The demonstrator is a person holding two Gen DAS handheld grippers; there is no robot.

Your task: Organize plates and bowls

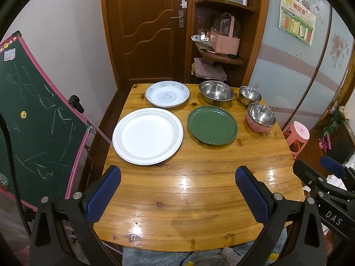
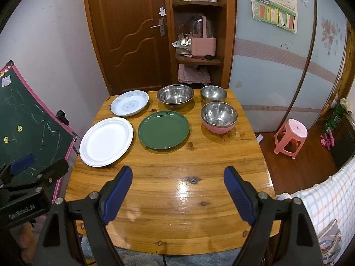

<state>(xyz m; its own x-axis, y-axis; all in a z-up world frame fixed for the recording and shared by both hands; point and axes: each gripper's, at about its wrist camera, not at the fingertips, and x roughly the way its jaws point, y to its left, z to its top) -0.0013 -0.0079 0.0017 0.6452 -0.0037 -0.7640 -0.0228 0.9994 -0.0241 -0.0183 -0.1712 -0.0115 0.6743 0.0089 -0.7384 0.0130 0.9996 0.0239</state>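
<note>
On the wooden table [image 1: 188,199] [image 2: 177,199] lie a large white plate [image 1: 148,135] [image 2: 106,141], a green plate [image 1: 212,124] [image 2: 163,129] and a blue-patterned white plate [image 1: 167,94] [image 2: 129,103]. Behind them stand a large steel bowl [image 1: 216,92] [image 2: 175,95], a small steel bowl [image 1: 250,95] [image 2: 213,94] and a pink bowl with a steel inside [image 1: 261,117] [image 2: 219,116]. My left gripper [image 1: 177,179] is open and empty above the near table. My right gripper [image 2: 177,177] is open and empty too; it also shows in the left wrist view [image 1: 328,177].
A green chalkboard with a pink frame [image 1: 33,119] [image 2: 26,122] leans at the table's left. A pink plastic stool [image 1: 296,136] [image 2: 290,137] stands on the floor to the right. A brown door and shelves [image 1: 219,33] are behind the table.
</note>
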